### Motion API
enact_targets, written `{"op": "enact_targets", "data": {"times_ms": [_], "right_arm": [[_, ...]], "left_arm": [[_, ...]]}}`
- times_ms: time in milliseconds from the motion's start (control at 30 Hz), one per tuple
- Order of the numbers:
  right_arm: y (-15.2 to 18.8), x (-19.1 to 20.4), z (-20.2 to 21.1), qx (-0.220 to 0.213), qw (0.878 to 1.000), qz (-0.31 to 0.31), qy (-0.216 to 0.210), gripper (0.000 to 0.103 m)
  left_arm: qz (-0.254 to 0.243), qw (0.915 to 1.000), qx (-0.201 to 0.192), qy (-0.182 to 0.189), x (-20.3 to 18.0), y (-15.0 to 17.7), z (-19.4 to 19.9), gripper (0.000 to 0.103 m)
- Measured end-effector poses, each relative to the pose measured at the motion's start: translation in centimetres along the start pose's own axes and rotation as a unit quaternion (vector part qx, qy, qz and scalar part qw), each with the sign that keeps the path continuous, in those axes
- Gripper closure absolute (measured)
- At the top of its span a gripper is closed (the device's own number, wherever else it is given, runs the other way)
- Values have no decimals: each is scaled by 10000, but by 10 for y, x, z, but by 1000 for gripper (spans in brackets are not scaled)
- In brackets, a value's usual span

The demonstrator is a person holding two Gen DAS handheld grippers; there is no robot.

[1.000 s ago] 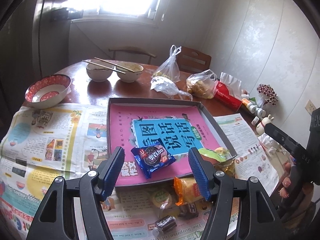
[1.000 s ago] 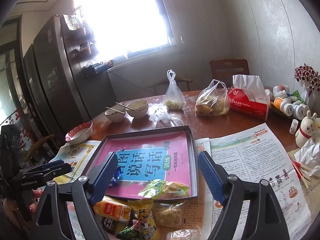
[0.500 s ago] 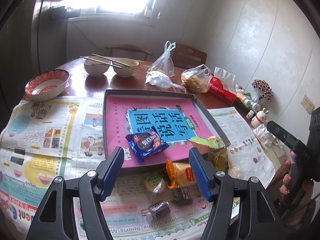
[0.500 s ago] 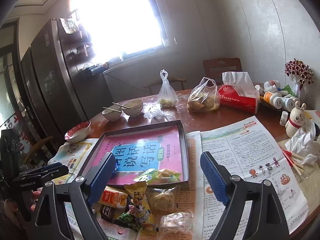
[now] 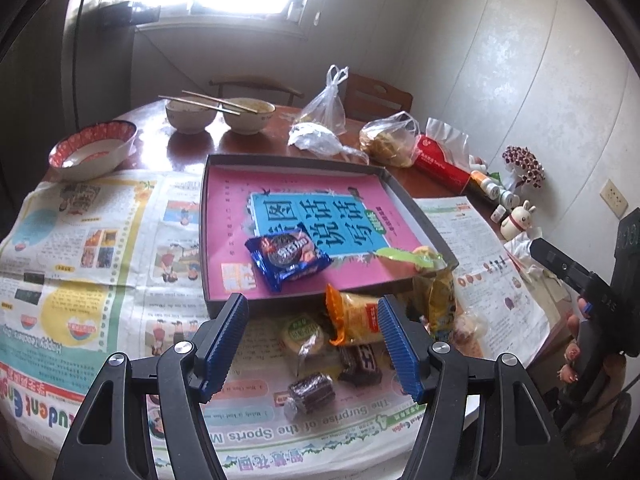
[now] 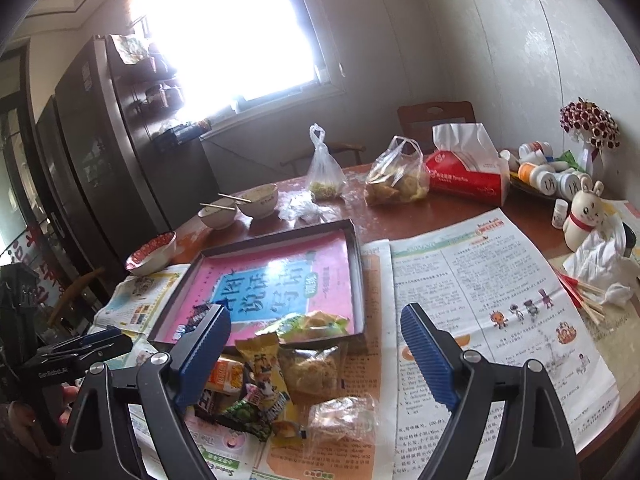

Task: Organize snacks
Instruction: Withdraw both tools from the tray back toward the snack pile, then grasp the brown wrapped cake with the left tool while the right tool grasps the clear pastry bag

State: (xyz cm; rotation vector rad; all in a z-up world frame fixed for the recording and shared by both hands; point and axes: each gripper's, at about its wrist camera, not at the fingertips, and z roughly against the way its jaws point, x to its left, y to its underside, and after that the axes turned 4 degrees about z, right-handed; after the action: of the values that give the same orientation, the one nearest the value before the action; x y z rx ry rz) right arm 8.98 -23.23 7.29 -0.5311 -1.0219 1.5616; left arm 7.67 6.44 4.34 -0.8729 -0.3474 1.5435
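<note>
Both hand-held grippers are empty. Left hand-held gripper (image 5: pixel 313 344) has its blue pads spread apart over a cluster of snacks (image 5: pixel 352 336) on the newspaper (image 5: pixel 80 240), touching none of them. Right hand-held gripper (image 6: pixel 316 354) is spread wider over the same pile, seemingly clear of it, though its left pad hides part of the pile. Just beyond the snacks lies a shallow tray (image 5: pixel 206 240) with a pink book inside; a blue cookie pack (image 5: pixel 286 258) rests on that book, and a green-topped packet (image 6: pixel 308 324) leans over the tray's near rim.
</note>
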Motion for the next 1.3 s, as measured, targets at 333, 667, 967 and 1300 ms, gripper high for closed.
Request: {"op": "enact_targets", "data": {"times_ms": [333,667,967,1300], "right_arm": [[8,3,-2,104,9999,87,-18,16],[23,6,-6,303,9994,147,-6,16],[40,4,-14,544,9982,221,99,16],[55,7,-18,724,9971,244,66,16]], "left_arm": [[-58,9997,230,-91,4,15,-7,34],[-241,9982,512,-207,3,36,-15,34],[-486,9959,714,-265,-4,50,-25,34],[-558,9943,853,-326,-11,57,-35,34]]}}
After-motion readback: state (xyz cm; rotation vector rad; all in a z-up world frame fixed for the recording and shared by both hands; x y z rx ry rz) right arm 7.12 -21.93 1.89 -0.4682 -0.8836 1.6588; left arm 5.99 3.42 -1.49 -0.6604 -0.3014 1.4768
